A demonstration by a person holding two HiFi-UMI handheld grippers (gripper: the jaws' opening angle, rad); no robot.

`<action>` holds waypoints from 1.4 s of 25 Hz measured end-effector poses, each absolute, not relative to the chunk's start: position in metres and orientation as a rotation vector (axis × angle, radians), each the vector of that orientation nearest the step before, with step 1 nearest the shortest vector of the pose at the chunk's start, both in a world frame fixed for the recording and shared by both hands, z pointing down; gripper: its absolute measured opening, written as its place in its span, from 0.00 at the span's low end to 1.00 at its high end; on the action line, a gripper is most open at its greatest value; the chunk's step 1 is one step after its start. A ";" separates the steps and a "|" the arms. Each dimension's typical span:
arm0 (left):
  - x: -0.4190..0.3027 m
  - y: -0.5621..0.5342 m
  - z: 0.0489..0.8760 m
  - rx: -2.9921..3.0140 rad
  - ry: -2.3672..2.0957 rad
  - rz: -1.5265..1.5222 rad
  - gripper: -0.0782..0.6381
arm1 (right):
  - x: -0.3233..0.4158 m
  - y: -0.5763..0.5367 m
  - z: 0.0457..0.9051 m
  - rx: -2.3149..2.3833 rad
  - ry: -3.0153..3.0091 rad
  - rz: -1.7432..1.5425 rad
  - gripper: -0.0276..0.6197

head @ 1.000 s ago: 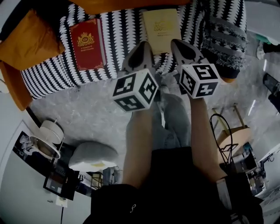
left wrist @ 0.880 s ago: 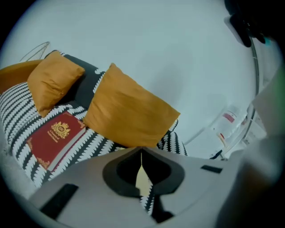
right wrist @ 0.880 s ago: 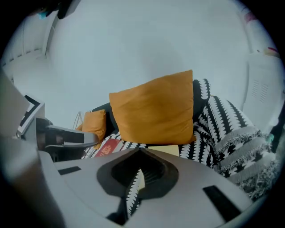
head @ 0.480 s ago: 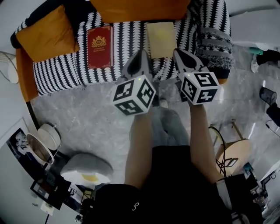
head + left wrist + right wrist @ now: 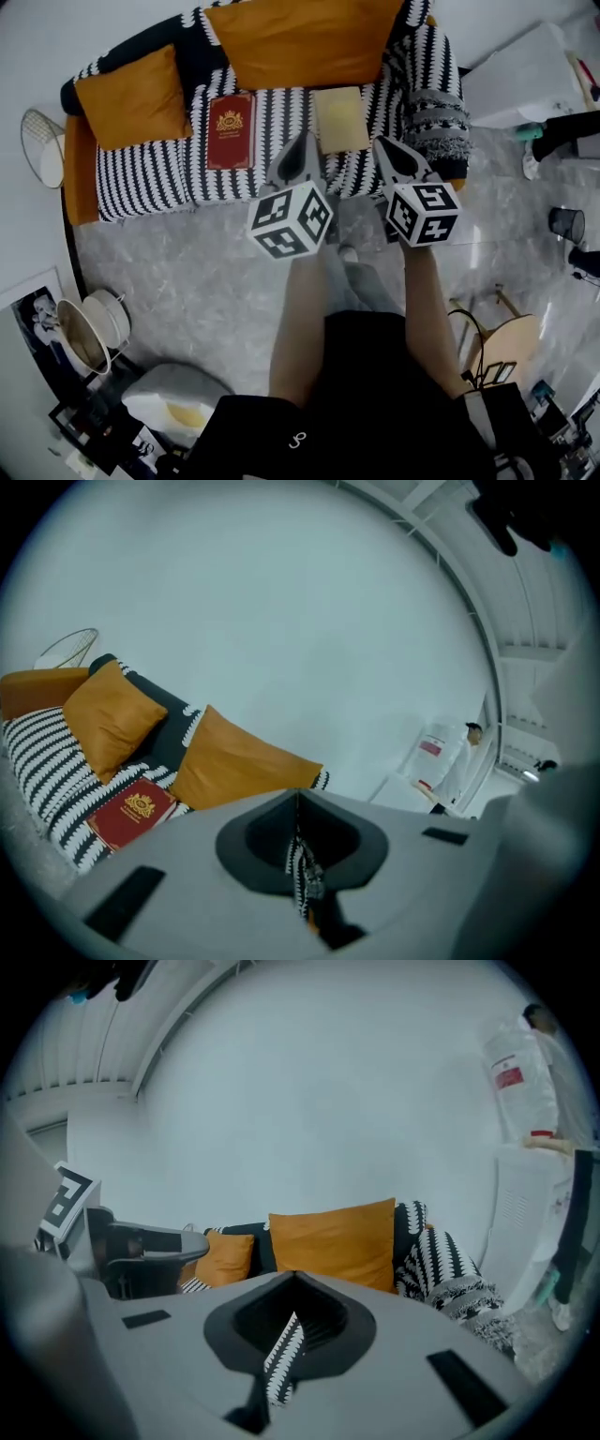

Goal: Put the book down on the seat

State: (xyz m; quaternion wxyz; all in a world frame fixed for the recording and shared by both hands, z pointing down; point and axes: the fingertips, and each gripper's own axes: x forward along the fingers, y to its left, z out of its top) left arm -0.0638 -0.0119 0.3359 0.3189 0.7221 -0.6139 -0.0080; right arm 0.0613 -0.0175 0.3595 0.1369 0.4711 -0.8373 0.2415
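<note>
As the red book (image 5: 231,130) and yellow book (image 5: 339,119) lie flat on the seat (image 5: 281,117), seemingly done, the left gripper (image 5: 300,155) and right gripper (image 5: 394,157) hover clear, jaws together, empty.

A red book (image 5: 231,129), gold crest on its cover, lies closed and flat on the black-and-white striped sofa seat (image 5: 150,173). A pale yellow book (image 5: 340,119) lies flat nearby, apart from it.

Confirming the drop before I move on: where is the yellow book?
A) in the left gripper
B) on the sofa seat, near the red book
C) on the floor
B: the yellow book lies flat on the striped seat, apart from the red book.
</note>
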 end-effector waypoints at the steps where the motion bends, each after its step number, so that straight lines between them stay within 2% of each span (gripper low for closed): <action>1: -0.066 -0.010 0.330 1.907 -1.620 -0.028 0.13 | 0.061 -0.016 0.354 1.367 -2.427 0.687 0.06; 17: -0.076 0.017 0.213 2.098 -1.742 -0.148 0.13 | 0.070 0.007 0.221 1.485 -2.639 0.396 0.06; 35: -0.026 0.112 0.022 2.475 -1.902 -0.320 0.13 | 0.089 0.110 0.029 1.625 -2.855 -0.140 0.06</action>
